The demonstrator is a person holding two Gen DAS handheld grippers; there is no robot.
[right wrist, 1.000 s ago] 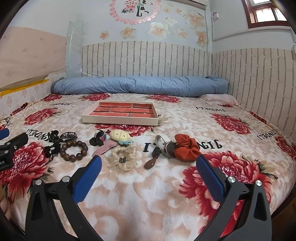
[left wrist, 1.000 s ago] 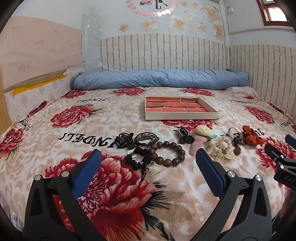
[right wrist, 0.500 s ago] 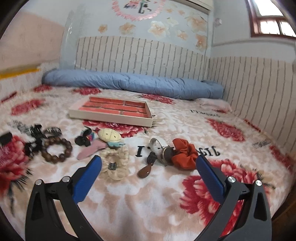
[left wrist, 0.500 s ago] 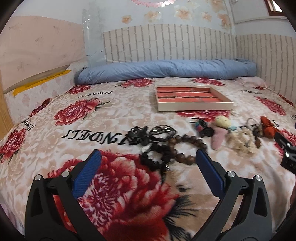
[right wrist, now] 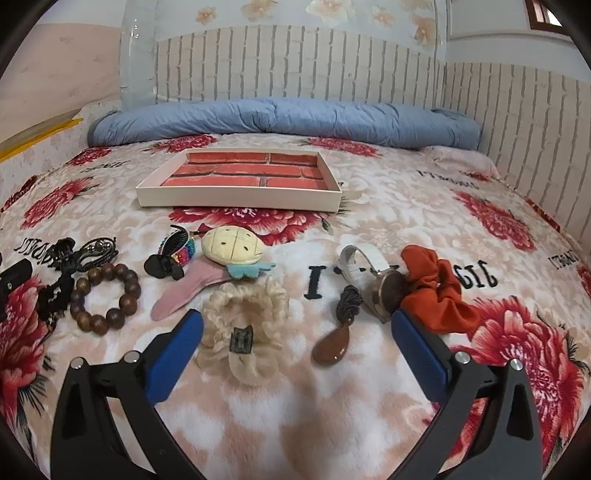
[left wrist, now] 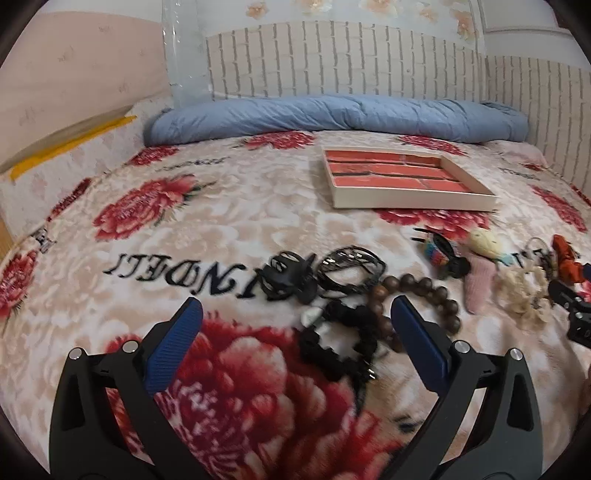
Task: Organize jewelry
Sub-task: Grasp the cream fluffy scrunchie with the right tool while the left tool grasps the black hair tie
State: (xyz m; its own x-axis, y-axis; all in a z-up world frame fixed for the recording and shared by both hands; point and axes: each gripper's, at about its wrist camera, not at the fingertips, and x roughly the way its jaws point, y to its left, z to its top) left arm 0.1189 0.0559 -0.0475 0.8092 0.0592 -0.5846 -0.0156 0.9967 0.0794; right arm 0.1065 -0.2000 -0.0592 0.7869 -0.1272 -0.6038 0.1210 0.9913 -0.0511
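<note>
A home bedroom is shown. A bed is covered with a plush blanket [right wrist: 388, 229] printed with red flowers, and a rolled blue quilt [right wrist: 288, 120] is laid along its far edge. The far and right walls are faced with white brick-pattern panelling [right wrist: 295, 62], with flower decals [right wrist: 325, 9] stuck above. A window corner [right wrist: 546, 16] is seen at far right.

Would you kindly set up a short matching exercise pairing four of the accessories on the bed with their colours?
Things:
1. bead bracelet
2. scrunchie by the watch
3. fluffy scrunchie
4. watch strap

Colours:
A. white
B. orange
C. dark brown
D. cream

Pairs: 1-C, 2-B, 3-D, 4-A
</note>
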